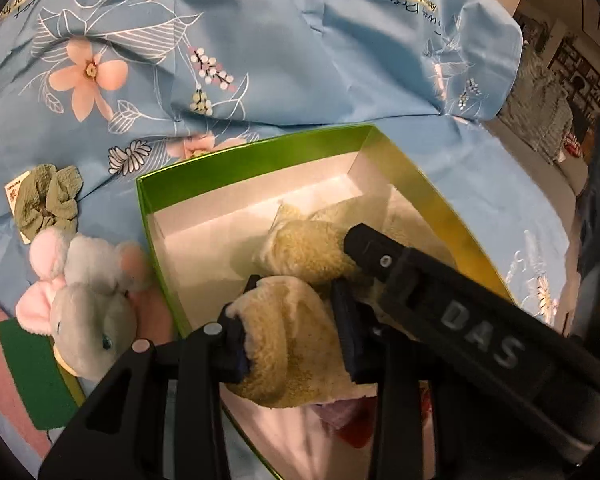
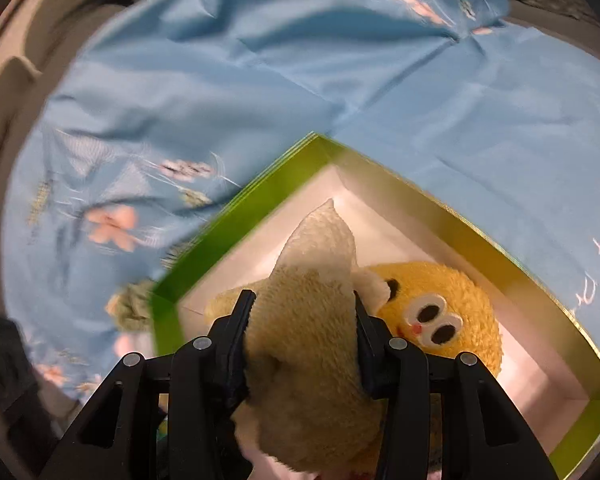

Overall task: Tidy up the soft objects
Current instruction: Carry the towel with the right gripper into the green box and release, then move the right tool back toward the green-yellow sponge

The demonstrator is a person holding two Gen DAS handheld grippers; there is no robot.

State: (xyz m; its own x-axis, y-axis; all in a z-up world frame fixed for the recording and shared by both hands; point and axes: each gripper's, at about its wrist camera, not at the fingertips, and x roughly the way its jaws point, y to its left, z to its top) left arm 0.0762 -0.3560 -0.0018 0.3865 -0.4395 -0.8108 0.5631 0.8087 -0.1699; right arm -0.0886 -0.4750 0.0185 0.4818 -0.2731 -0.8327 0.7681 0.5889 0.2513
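Yellow plush (image 2: 440, 312) inside green box (image 1: 260, 160)

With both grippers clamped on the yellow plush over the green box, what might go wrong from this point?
Both the left gripper and right gripper squeeze the yellow plush at once; pulling apart could strain a seam. The thin-walled green box sits on loose, wrinkled blue bedding, so pressing down may tip it. The grey mouse plush leans against its wall and might be nudged.

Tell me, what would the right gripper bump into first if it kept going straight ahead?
Probably the green box. The right gripper holds a yellow plush toy over it, so the toy meets the white floor first.
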